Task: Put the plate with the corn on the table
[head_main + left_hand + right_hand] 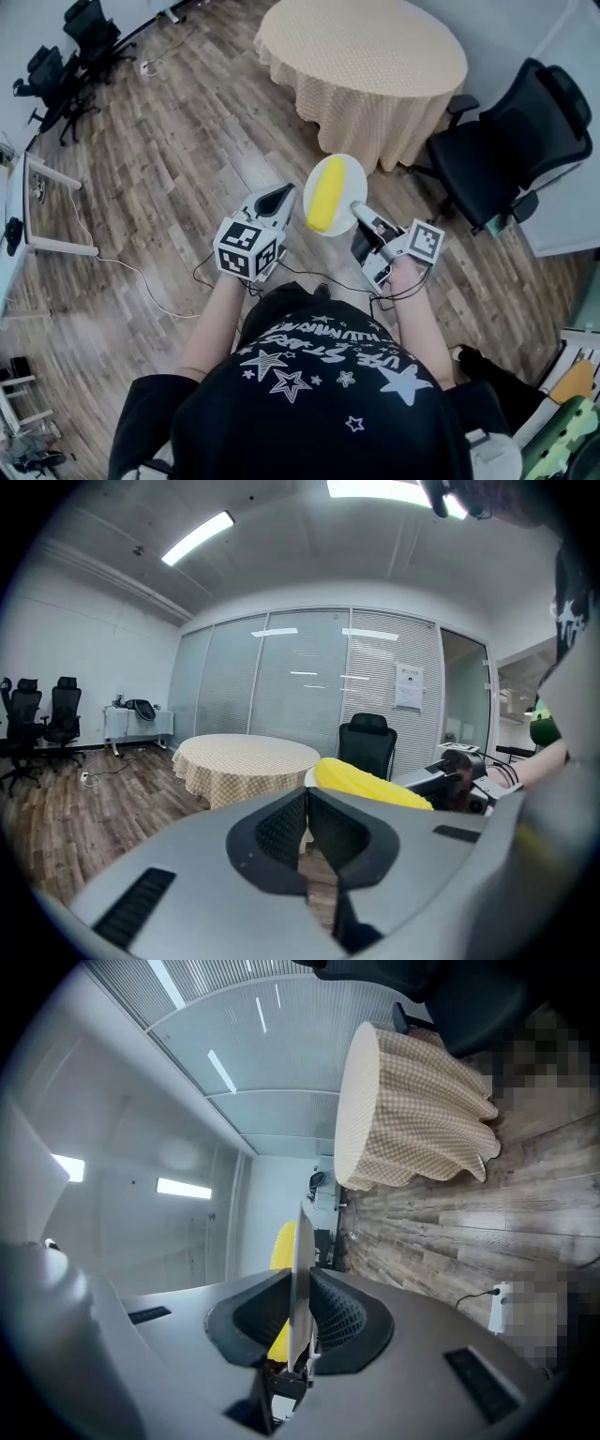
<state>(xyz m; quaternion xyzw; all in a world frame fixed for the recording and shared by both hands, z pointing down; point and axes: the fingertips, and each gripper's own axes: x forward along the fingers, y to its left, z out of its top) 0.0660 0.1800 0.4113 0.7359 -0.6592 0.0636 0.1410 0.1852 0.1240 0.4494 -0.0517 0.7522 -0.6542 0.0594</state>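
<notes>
One plate [352, 176] with corn [325, 197], rim clamped by right hand-held gripper [359, 210], left hand-held gripper [281, 195] closed, table [375, 47] ahead.

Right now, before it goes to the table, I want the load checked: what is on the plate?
One yellow corn cob lies on the white plate, which the right gripper clamps by its rim. The plate surface under the cob is covered.

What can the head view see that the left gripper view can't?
Only the head view: the whole round plate and the square-marker cubes on the grippers. Only the left gripper view: the glass wall, ceiling lights, and the left gripper with jaws shut together, empty. Both: the yellow corn, the cloth-covered table and a black office chair.
</notes>
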